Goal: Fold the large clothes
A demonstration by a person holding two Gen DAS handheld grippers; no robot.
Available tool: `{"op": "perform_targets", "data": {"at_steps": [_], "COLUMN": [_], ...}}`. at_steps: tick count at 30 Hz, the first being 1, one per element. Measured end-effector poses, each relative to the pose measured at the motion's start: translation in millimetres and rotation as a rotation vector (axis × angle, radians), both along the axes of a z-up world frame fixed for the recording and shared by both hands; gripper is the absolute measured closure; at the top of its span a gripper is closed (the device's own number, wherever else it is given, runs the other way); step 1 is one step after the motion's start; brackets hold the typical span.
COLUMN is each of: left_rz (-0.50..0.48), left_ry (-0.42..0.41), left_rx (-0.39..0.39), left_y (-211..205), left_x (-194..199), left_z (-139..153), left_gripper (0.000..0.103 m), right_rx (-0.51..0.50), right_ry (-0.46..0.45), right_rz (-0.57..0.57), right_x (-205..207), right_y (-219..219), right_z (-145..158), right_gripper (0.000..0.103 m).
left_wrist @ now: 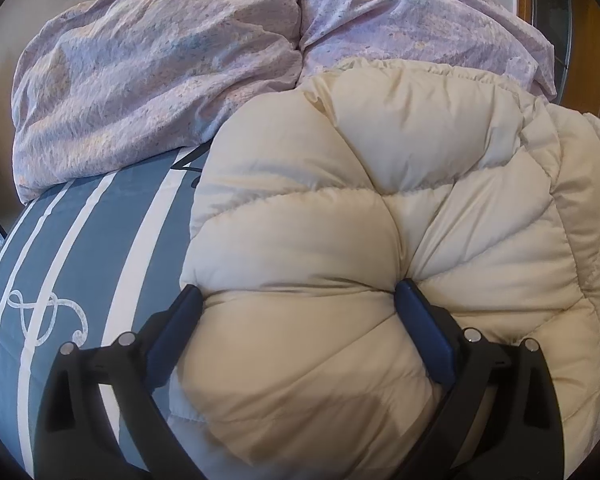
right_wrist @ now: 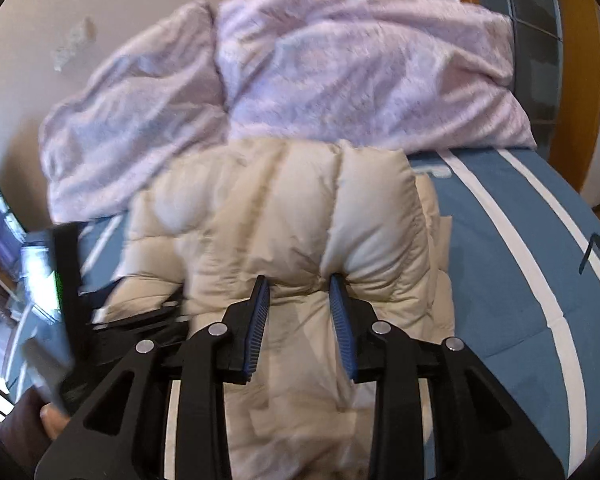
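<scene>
A cream quilted down jacket (left_wrist: 340, 216) lies on a bed covered by a blue-and-white striped sheet (left_wrist: 80, 248), filling the centre and right of the left wrist view, with a rumpled lilac duvet (left_wrist: 160, 60) heaped across the top of the frame beyond it. The left gripper (left_wrist: 298, 300) has its blue pads spread wide around a fat roll of the jacket's padding; the fabric bulges between them and both pads touch it, so it looks like a loose hold rather than a firm pinch. In the right wrist view the right gripper (right_wrist: 298, 286) is narrowed on a pinched fold of the jacket (right_wrist: 284, 208) at frame centre, seams puckering toward its tips, so it appears to have hold of the cloth. The left gripper shows blurred at the left edge of that view. I judge that the fold is under way: the garment is already bunched and doubled into a compact mass, and both grippers grasp its near edge. The next move probably calls for lifting that edge together and carrying it toward the top of the frame, keeping the slippery, puffy padding from springing open. The bundle's long axis runs from the bottom of the frame up toward the duvet; which end is collar or hem I cannot tell.
</scene>
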State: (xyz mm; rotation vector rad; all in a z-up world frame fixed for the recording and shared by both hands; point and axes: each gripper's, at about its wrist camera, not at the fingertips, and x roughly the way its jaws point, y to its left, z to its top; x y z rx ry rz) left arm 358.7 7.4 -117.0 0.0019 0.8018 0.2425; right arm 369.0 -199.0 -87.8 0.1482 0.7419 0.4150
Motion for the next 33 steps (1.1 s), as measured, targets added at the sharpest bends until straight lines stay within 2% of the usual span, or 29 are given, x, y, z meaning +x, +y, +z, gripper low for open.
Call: {"op": "perform_targets", "data": {"at_steps": [5, 15, 21, 33], "left_rz": [0.005, 0.007, 0.012, 0.014], "left_ry": [-0.003, -0.007, -0.008, -0.013], "left_rx": [-0.028, -0.046, -0.039, -0.027], "left_y": [2, 3, 2, 1], "left_x": [0, -1, 0, -1], "left_z": [0, 0, -1, -2], "left_gripper": [0.006, 0.006, 0.005, 0.005], "right_rx": [-0.007, -0.082, -0.109, -0.088], "right_ry": [0.046, 0.027, 0.007, 0.010], "right_rz": [-0.038, -0.046, -0.045, -0.035], "right_x": [12, 11, 12, 12], "right_y": [-3, 5, 10, 8], "right_z": [-21, -45, -51, -53], "right_gripper": [0.072, 0.072, 0.072, 0.072]}}
